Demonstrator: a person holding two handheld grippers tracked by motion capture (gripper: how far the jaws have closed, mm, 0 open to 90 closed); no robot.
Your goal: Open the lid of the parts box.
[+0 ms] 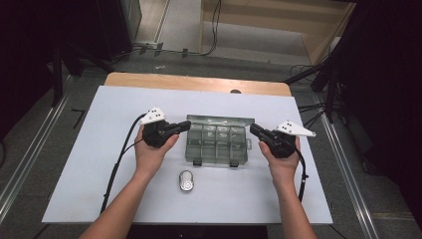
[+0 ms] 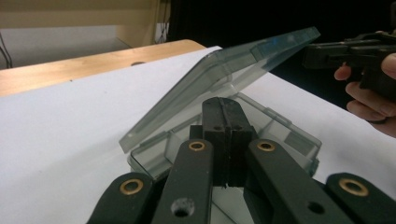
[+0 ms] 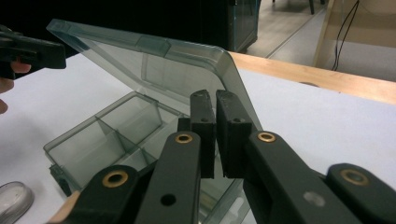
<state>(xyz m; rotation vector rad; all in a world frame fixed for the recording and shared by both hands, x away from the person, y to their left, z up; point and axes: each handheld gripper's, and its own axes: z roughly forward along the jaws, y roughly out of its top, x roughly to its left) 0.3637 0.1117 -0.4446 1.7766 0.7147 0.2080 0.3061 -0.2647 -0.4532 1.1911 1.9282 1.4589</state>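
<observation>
Opening a clear plastic compartment box [image 1: 217, 140] at the middle of a white-covered table [image 1: 99, 164], I hold a pair of tongs in each hand, one at either end of the box. My left tongs [image 1: 185, 125] have their jaws pressed fully together with nothing between them, tips at the left end of the box, beside the raised lid [image 2: 219, 79]. My right tongs [image 1: 255, 130] meet the box at its right end; their jaws stand a narrow slit apart, and I cannot tell whether the lid's edge is pinched in that slit or merely rests against them. The lid is tilted up on its far hinge, about halfway open, above the empty compartments [image 3: 116, 130]. To do this step well, I judge that both ends should rise evenly, so the thin lid does not twist, and that the tips should push under the near edge rather than squeeze it, easing it back until it rests past upright. The risk, as I see it, is the light box sliding or tipping toward the far side if I lift too fast. A small oval silver thing [image 1: 186, 181] lies on the table just near of the box, between my forearms, apart from both tongs.
</observation>
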